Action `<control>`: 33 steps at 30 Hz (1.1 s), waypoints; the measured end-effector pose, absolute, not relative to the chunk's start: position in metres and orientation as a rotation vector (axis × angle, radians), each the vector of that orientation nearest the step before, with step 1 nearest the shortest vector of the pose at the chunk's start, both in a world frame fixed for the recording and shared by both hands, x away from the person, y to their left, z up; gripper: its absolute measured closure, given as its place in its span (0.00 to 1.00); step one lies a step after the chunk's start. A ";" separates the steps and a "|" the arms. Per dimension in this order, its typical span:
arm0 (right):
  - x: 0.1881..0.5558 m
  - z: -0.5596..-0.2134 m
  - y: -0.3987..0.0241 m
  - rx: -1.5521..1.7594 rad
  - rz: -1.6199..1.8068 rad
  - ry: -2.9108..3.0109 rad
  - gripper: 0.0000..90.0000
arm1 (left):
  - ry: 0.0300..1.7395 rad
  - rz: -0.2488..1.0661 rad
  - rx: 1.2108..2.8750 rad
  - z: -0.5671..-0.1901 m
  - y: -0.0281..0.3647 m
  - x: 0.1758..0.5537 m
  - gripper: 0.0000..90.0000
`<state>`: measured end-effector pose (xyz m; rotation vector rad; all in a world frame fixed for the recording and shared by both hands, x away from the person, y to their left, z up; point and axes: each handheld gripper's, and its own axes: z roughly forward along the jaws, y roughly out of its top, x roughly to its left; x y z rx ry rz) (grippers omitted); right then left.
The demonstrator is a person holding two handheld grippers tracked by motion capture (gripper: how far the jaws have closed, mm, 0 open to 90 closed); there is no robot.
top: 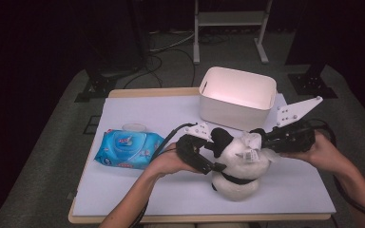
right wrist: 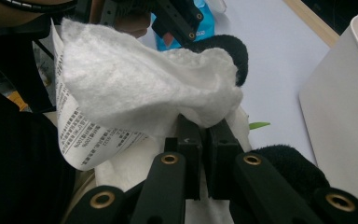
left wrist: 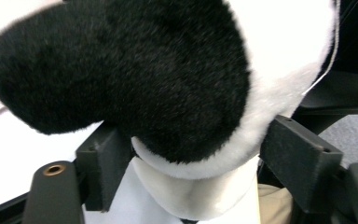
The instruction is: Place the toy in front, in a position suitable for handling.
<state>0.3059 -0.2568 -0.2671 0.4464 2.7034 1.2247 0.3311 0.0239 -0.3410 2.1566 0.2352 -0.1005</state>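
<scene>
The right gripper (right wrist: 204,140) has its fingers (right wrist: 189,154) pressed nearly together, pinching a fold of white fabric of the plush panda (top: 240,164) beside its printed label (right wrist: 91,140). The left gripper (left wrist: 200,158) has its fingers (left wrist: 300,154) set wide apart on either side of the panda's black-and-white limb; the plush fills the gap between them, but whether the pads press on it I cannot tell. In the high view the left gripper (top: 214,164) meets the panda from the left and the right gripper (top: 261,140) from the right. The panda sits near the front middle of the bench (top: 138,190). A blue wipes pack (top: 126,149) lies well to its left, and a white bin (top: 237,97) stands just behind it.
</scene>
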 end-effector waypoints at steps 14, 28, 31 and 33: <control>0.301 -0.269 -0.259 0.440 1.243 2.693 0.95 | 0.184 -0.119 2.129 -0.347 0.017 0.330 0.38; 0.303 -0.261 -0.248 0.412 1.266 2.679 0.95 | 0.162 -0.035 2.157 -0.334 0.029 0.327 0.46; 0.303 -0.257 -0.241 0.387 1.271 2.679 0.95 | 0.147 -0.028 2.154 -0.335 0.028 0.325 0.46; 0.303 -0.255 -0.235 0.371 1.270 2.685 0.95 | 0.134 -0.022 2.161 -0.335 0.028 0.324 0.46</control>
